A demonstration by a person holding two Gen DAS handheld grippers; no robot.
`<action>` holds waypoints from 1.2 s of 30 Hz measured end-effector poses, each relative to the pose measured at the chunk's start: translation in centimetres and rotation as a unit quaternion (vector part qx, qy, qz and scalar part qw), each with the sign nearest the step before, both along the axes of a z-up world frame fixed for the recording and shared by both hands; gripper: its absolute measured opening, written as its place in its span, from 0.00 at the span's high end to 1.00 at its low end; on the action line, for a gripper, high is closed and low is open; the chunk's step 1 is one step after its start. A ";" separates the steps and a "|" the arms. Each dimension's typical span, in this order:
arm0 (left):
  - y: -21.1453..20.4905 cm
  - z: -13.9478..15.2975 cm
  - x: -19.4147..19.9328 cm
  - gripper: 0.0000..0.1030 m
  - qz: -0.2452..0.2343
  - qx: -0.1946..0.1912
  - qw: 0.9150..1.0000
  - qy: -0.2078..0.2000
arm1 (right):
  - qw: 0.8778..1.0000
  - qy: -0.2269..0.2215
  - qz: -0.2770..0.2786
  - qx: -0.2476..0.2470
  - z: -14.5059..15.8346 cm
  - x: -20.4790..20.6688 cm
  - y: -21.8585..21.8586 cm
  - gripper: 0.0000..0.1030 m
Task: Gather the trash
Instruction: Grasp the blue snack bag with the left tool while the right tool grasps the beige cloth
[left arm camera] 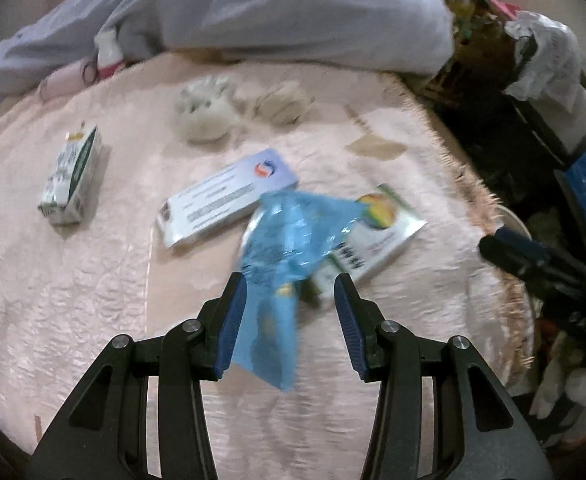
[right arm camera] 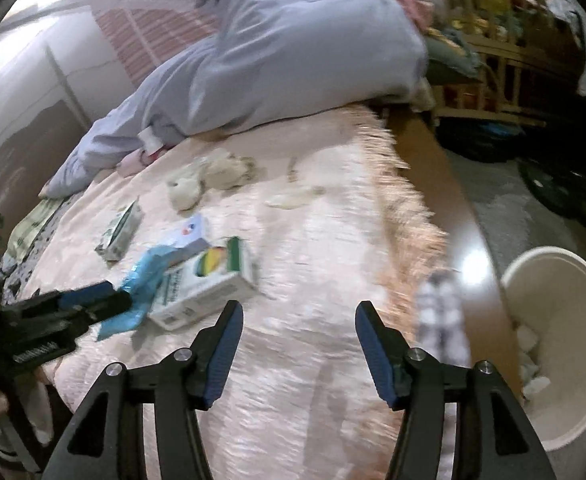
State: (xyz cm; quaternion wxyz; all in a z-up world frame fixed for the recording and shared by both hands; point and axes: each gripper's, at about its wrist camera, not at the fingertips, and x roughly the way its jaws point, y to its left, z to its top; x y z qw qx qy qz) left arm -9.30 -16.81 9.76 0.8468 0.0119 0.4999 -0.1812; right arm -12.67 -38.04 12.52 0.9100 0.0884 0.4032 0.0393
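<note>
Two handheld grippers angle downward over a bed covered in a pale pink quilted bedspread (left arm camera: 93,280).

The left gripper (left arm camera: 291,300) tilts steeply down. A crumpled blue plastic wrapper (left arm camera: 281,248) lies against the blue pad of its left finger (left arm camera: 231,320), while the right finger (left arm camera: 351,324) stands clear of it, so the jaws are parted and it is unclear whether the wrapper is truly pinched. The wrapper's long axis runs from between the jaws up and away toward the boxes; its far end fans out over a white box with a fruit picture (left arm camera: 377,232). In the right wrist view the same wrapper (right arm camera: 149,276) hangs from the tip of the left gripper (right arm camera: 121,300), pointing toward that box (right arm camera: 209,284).

The right gripper (right arm camera: 299,320) also slopes down, its jaws spread with nothing between them, above bare bedspread near the fringed edge. A white bin (right arm camera: 565,292) stands beyond that edge, lower right, with pale scraps inside.

Farther up the bed lie a long white box with a red and blue logo (left arm camera: 229,196), a small green and white carton (left arm camera: 73,176), and crumpled tissues (left arm camera: 205,112). A grey-blue duvet (left arm camera: 273,12) is heaped at the far end.
</note>
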 end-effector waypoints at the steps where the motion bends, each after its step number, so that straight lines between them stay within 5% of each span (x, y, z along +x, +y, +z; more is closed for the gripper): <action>1: 0.3 -0.5 0.4 0.58 0.002 0.002 1.000 0.004 | 1.000 0.000 0.007 -0.001 0.1 0.5 0.6 0.45; 9: 1.4 -2.6 2.9 0.58 -0.006 -0.022 0.999 0.046 | 0.998 -0.004 0.058 0.005 1.3 5.2 3.8 0.41; 15: 3.8 -2.5 4.0 0.60 -0.012 -0.080 0.993 0.082 | 0.996 0.020 0.089 0.013 0.3 11.9 5.9 0.41; 26: 7.4 -2.4 5.3 0.60 0.018 -0.125 0.987 0.095 | 0.995 0.073 0.065 0.016 -2.7 24.7 8.8 0.41; 31: 7.6 -2.5 5.3 0.61 0.019 -0.140 0.985 0.099 | 0.995 0.084 0.061 0.001 -3.8 25.3 9.3 0.64; 36: 7.5 -1.8 4.9 0.61 0.020 -0.159 0.982 0.096 | 0.995 0.050 0.081 0.003 -1.9 21.2 9.1 0.65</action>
